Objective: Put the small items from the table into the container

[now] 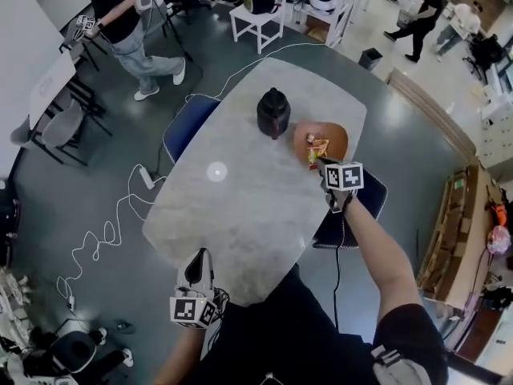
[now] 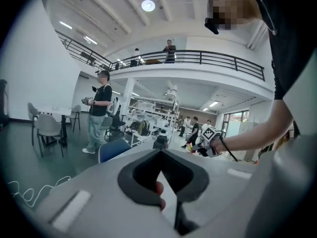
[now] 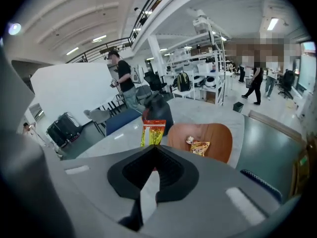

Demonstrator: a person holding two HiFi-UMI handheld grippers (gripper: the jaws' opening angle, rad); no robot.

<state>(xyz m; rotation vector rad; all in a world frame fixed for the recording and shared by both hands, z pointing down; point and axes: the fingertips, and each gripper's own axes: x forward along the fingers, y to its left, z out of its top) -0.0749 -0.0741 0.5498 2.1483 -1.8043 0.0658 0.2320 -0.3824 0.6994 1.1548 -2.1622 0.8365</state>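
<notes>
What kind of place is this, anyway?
Probably a big open lab or workshop hall: white metal shelving racks loaded with gear, an upper balcony with black railing, and a white cable trailing over the grey floor.

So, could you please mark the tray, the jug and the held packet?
tray (image 3: 220,137): right gripper view, bare floor.
jug (image 1: 273,115): head view, body.
held packet (image 3: 152,132): right gripper view, front face.

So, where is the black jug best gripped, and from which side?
Probably at its narrow top, coming down from above: the black jug stands upright on the table, its body looks too wide for the jaws, and the wooden tray sits close beside it.
</notes>
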